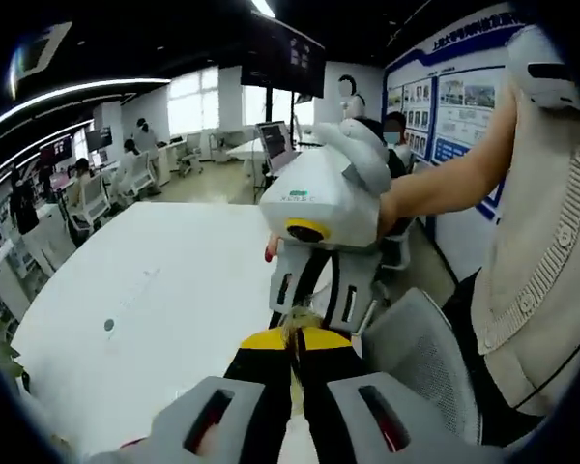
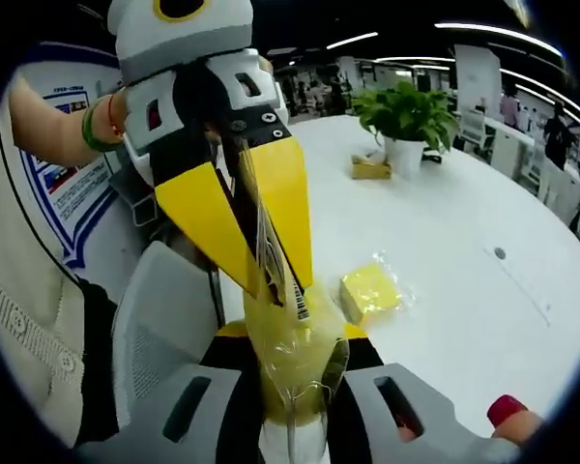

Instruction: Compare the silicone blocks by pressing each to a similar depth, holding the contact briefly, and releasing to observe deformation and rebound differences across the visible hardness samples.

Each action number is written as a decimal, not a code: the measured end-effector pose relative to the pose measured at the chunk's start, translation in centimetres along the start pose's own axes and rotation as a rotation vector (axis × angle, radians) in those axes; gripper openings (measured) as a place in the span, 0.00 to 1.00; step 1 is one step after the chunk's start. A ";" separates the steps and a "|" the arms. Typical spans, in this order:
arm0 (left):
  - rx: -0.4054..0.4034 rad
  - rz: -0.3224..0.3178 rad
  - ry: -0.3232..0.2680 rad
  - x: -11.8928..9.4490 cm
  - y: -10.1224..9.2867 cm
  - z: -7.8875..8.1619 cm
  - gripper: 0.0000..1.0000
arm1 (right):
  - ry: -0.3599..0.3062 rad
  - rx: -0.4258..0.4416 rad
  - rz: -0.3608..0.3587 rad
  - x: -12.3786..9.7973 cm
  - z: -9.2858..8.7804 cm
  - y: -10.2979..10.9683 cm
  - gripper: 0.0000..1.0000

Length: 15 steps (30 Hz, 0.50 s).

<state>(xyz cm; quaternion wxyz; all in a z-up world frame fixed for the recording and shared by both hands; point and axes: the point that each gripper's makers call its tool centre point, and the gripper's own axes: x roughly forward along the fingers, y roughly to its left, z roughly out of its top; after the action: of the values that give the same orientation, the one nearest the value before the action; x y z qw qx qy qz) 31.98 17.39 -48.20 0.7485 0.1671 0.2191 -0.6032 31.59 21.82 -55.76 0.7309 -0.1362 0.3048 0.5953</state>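
A yellow silicone block in a clear bag (image 2: pixel 288 360) is held over the white table's (image 2: pixel 445 242) edge. My right gripper (image 2: pixel 290 340) is shut on it, its yellow jaws on either side. My left gripper (image 2: pixel 278 282) comes down from above with its yellow jaws shut on the bag's top, by the barcode label. In the left gripper view, my left gripper (image 1: pixel 292 340) pinches a thin sliver of bag (image 1: pixel 295 324), and the white right gripper (image 1: pixel 314 307) faces it closely. A second bagged yellow block (image 2: pixel 372 290) lies on the table.
A potted plant (image 2: pixel 406 116) and a small box (image 2: pixel 370 166) stand farther along the table. A grey mesh chair (image 2: pixel 164 319) sits at the table's edge beside the person. People sit at desks in the background (image 1: pixel 126 164).
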 end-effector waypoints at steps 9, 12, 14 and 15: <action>-0.048 0.010 -0.017 -0.6 0.2 0.5 0.00 | -0.011 -0.010 -0.010 -0.4 0.7 0.1 0.12; -0.063 0.011 -0.023 -0.8 0.2 0.6 0.00 | -0.017 -0.015 -0.012 -0.5 0.8 0.1 0.11; -0.069 0.013 -0.022 -0.9 0.3 0.7 0.00 | -0.022 -0.021 -0.014 -0.5 0.9 0.1 0.11; -0.070 0.012 -0.019 -0.9 0.2 0.7 0.00 | -0.022 -0.018 -0.010 -0.5 1.0 0.2 0.11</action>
<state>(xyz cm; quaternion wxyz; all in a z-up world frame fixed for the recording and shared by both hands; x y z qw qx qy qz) 32.13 17.80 -47.11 0.7595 0.1366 0.2321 -0.5921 31.61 22.04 -54.66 0.7359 -0.1379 0.2906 0.5958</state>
